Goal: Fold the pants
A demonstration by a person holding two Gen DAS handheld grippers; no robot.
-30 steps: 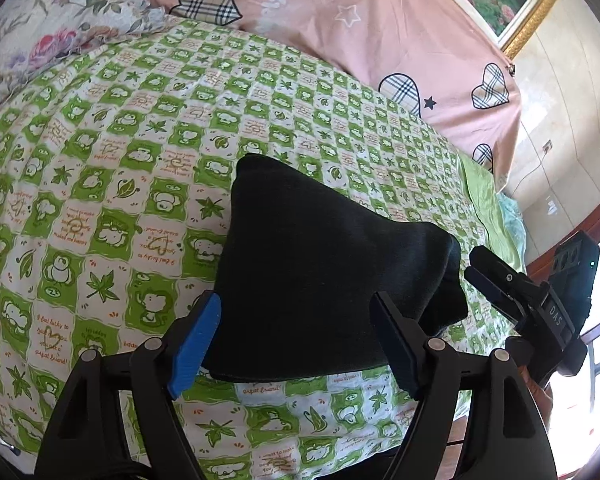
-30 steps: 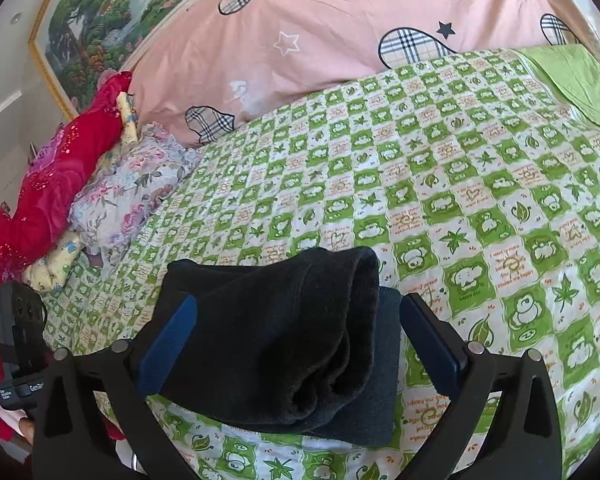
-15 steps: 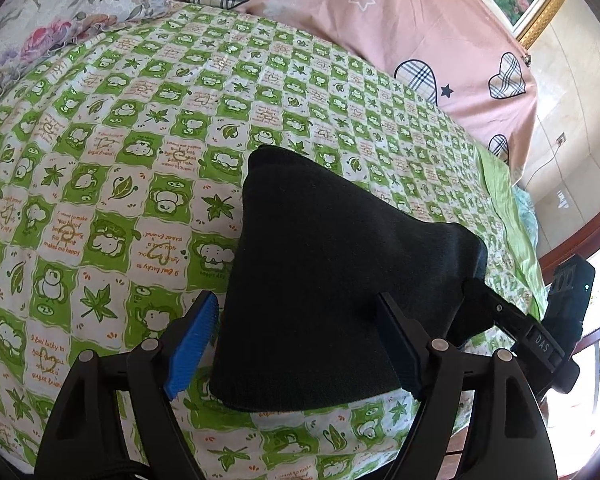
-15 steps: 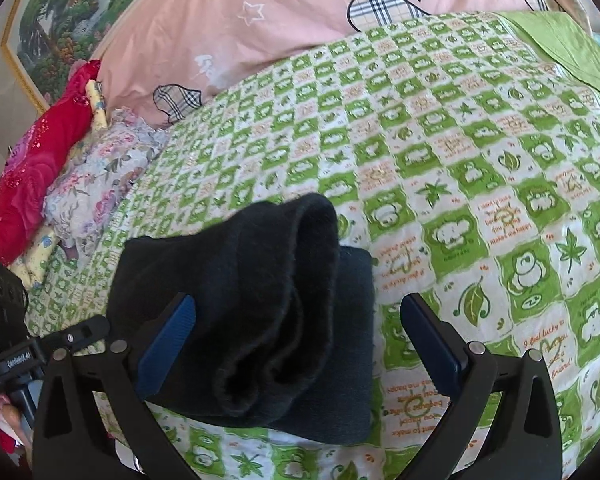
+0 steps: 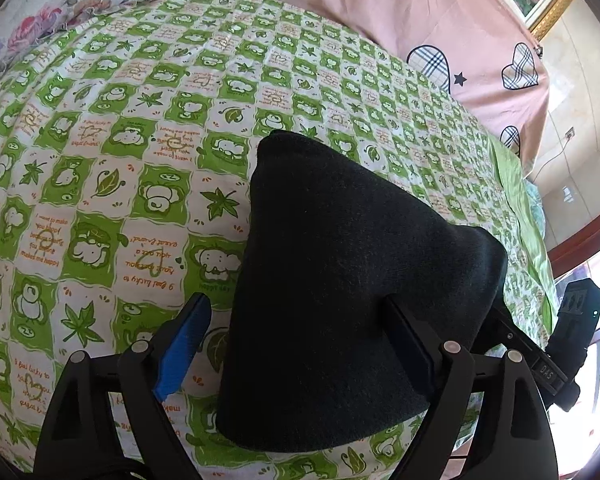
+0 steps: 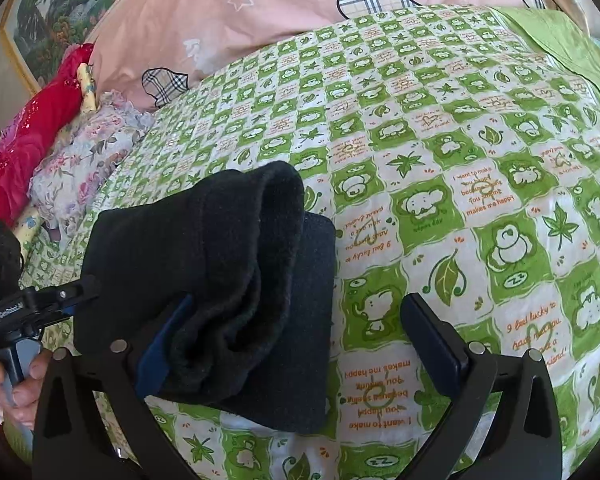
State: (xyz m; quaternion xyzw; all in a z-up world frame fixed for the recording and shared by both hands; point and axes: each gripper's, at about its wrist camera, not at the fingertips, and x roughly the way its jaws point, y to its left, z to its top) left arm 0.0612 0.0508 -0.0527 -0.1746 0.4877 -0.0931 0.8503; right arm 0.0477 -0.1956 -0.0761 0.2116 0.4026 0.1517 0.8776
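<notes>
The black pants [image 5: 340, 264] lie folded into a thick bundle on the green-and-white checked sheet [image 5: 100, 200]. My left gripper [image 5: 296, 304] straddles the bundle's near end and its jaws are opening. Its blue left pad [image 5: 180, 352] stands clear of the cloth, while the right finger [image 5: 412, 340] lies against it. In the right wrist view the pants [image 6: 220, 260] show a rolled, layered end. My right gripper [image 6: 298, 300] is wide open there. Its left pad [image 6: 160, 352] touches the roll and its right finger [image 6: 432, 344] is over bare sheet. Each gripper shows at the edge of the other's view.
A pink quilt [image 5: 420, 12] with plaid hearts covers the far end of the bed. A floral pillow [image 6: 84, 160] and red cloth [image 6: 24, 140] lie at the left. A hand [image 6: 16, 380] holds the left gripper's handle. The bed's wooden edge [image 5: 580, 248] runs on the right.
Both grippers have sunk closer to the pants, and the bundle has settled flatter on the sheet. The left gripper's jaws have widened, so its blue pad now stands off the cloth.
</notes>
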